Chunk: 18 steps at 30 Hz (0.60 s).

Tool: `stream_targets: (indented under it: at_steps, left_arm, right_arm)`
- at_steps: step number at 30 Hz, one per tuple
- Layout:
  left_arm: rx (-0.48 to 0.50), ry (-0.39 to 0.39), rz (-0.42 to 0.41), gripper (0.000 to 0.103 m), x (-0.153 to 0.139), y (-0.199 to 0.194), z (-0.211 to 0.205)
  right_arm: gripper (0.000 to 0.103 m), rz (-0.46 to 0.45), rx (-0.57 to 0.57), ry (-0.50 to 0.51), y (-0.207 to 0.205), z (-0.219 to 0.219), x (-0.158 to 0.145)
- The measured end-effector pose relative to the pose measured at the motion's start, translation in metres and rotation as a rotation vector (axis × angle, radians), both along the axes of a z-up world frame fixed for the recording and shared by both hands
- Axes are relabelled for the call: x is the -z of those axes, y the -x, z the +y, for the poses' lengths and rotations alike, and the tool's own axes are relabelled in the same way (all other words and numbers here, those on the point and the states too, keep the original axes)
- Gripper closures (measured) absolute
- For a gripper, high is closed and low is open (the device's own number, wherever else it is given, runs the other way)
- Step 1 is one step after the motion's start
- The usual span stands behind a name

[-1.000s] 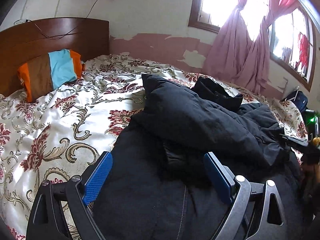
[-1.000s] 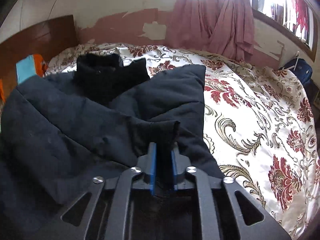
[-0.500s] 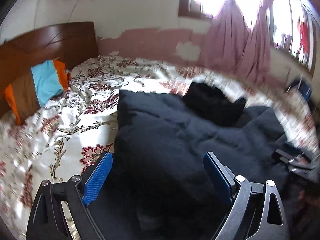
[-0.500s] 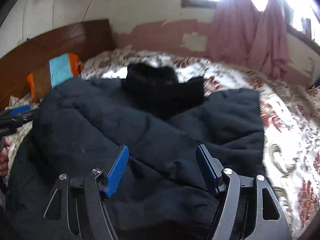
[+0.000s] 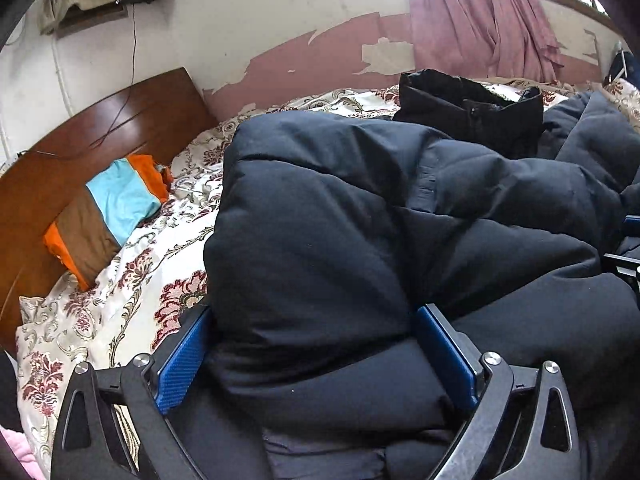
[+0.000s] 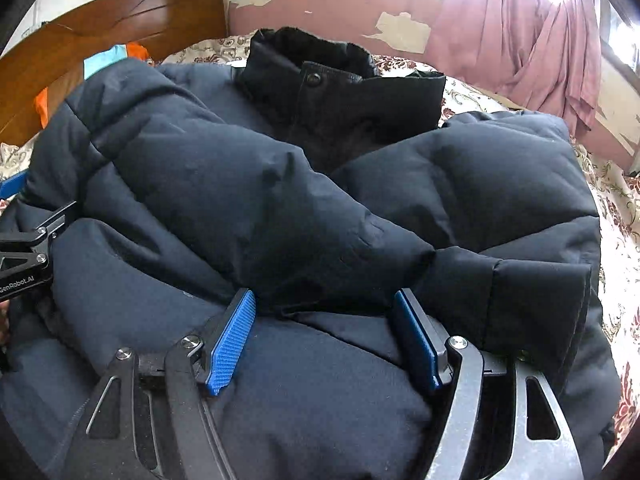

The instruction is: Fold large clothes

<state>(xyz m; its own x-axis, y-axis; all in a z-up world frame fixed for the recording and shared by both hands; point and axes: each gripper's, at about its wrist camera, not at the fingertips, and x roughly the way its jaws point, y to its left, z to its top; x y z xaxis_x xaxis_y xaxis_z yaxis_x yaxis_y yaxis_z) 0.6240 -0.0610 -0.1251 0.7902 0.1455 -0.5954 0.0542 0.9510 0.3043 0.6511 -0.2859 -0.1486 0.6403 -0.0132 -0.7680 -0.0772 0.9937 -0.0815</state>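
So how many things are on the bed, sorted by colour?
Dark navy and black: 1, the puffy jacket with its black collar
Orange, brown and light blue stripes: 1, the pillow
Cream with red flowers: 1, the bedspread under them
Total: 3

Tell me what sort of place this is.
A bedroom, most likely in a home. A bed with a floral bedspread and wooden headboard, a striped pillow, and pink curtains at the window all suggest it.
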Motion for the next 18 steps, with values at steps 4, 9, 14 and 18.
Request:
stream_targets:
  at_steps: [4, 9, 14, 18]
  left_arm:
    - [-0.01, -0.009, 0.001, 0.0, 0.0067, -0.0027, -0.0005]
    - [-0.011, -0.02, -0.012, 0.0, 0.0077, -0.0016, -0.0012]
    - [-0.002, 0.007, -0.026, 0.0, 0.0065, 0.0007, 0.0036]
    - [0.001, 0.017, -0.036, 0.0, 0.0063, 0.0021, 0.0045]
  right_arm:
    - [0.036, 0.004, 0.002, 0.018, 0.0, 0.0025, 0.0039]
    - [0.036, -0.009, 0.003, 0.035, 0.0068, 0.0057, 0.0034]
    - [0.036, -0.025, 0.0, 0.024, 0.0064, 0.0049, 0.0005]
    - [0.035, -0.032, -0.002, 0.012, 0.0063, 0.0033, 0.0003]
